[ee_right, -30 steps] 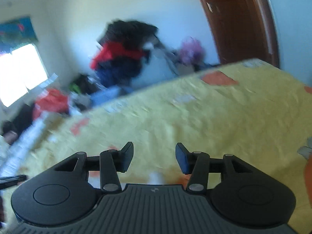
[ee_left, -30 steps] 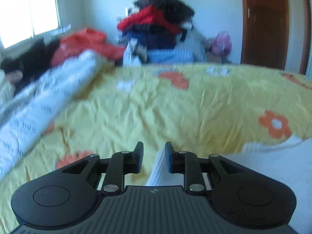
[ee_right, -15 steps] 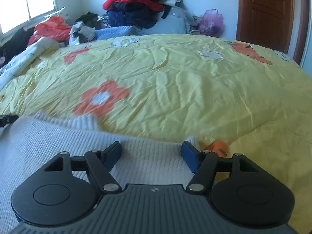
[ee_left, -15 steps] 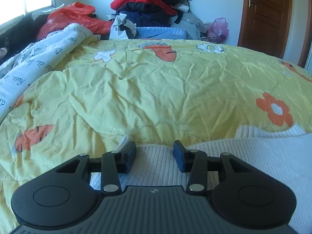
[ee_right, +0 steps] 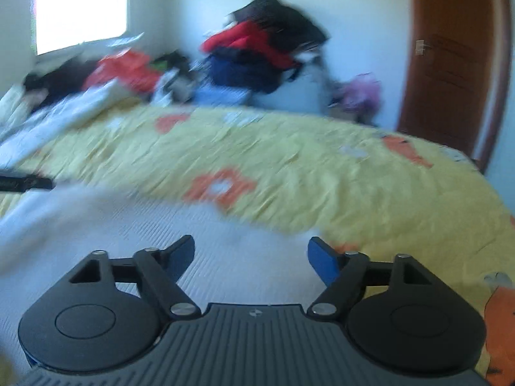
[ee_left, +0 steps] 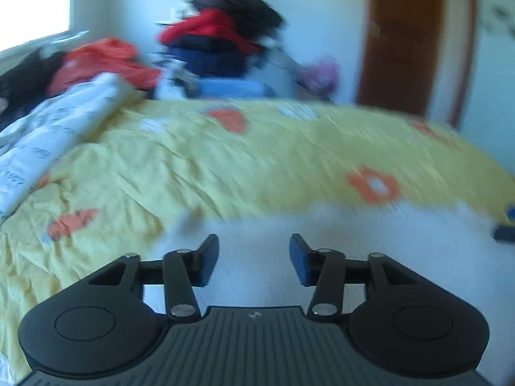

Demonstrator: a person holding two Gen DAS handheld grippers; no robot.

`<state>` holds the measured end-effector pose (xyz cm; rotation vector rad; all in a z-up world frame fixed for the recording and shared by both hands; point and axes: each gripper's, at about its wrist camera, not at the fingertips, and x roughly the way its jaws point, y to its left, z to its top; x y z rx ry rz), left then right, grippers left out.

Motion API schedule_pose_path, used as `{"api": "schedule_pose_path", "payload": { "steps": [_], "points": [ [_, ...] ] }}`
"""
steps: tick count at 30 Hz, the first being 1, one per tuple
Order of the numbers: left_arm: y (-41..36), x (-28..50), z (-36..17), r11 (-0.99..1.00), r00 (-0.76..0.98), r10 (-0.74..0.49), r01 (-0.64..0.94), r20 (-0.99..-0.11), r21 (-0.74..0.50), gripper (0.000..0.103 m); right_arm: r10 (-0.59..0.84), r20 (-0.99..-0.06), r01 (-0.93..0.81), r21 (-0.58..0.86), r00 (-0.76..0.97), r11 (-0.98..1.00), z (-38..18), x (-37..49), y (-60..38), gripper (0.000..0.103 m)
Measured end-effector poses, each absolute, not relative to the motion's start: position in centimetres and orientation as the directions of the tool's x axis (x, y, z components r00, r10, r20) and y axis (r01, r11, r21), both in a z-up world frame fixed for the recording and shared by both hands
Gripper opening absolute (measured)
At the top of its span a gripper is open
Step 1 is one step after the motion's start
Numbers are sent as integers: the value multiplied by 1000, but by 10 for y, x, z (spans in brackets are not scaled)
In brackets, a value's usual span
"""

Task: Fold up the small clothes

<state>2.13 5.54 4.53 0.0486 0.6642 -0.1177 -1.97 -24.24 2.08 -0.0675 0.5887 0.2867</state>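
A white ribbed knit garment (ee_left: 354, 241) lies flat on the yellow flowered bedspread (ee_left: 241, 160). It also shows in the right wrist view (ee_right: 145, 225). My left gripper (ee_left: 254, 259) is open and empty, raised above the garment near its left edge. My right gripper (ee_right: 251, 255) is open wide and empty, raised above the garment near its right edge. The left gripper's finger shows in the right wrist view (ee_right: 25, 182), and the right gripper's tip shows in the left wrist view (ee_left: 503, 231). Both views are blurred by motion.
A rolled white printed duvet (ee_left: 48, 135) lies along the bed's left side. A pile of red, black and navy clothes (ee_left: 225, 41) stands beyond the bed's far edge, with a pink bag (ee_left: 322, 74). A brown door (ee_left: 405, 38) is at the right.
Both grippers have opened wider and lifted up and away from the white garment, which now lies flat on the bed. One second ago the left gripper was nearly shut on it.
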Motion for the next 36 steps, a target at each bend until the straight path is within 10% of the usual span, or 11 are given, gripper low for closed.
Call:
{"api": "schedule_pose_path", "payload": {
  "steps": [5, 14, 22, 25, 30, 34, 36],
  "points": [
    [36, 17, 3, 968, 789, -54, 192, -612, 162, 60, 176, -591, -329, -162, 787, 930, -22, -28, -226, 86],
    [70, -20, 34, 992, 812, 1, 74, -584, 104, 67, 235, -562, -194, 132, 793, 972, 11, -49, -285, 76],
    [165, -90, 7, 918, 751, -99, -184, -653, -351, 69, 283, -584, -17, 418, 761, 908, -13, -128, -358, 78],
    [165, -82, 0, 909, 753, -125, -174, -646, -378, 69, 354, -614, -68, 439, 706, 896, -29, -119, -343, 37],
    [151, -44, -3, 935, 753, -135, -117, -644, -334, 38, 355, -613, -144, 367, 706, 919, -33, -85, -324, 26],
    [145, -44, 2, 949, 749, -114, -112, -652, -295, 37, 360, -620, -130, 385, 697, 914, -30, -86, -328, 31],
    [148, -62, 14, 951, 761, -91, -125, -642, -284, 38, 334, -621, -89, 390, 709, 916, -22, -100, -330, 52]
  ]
}}
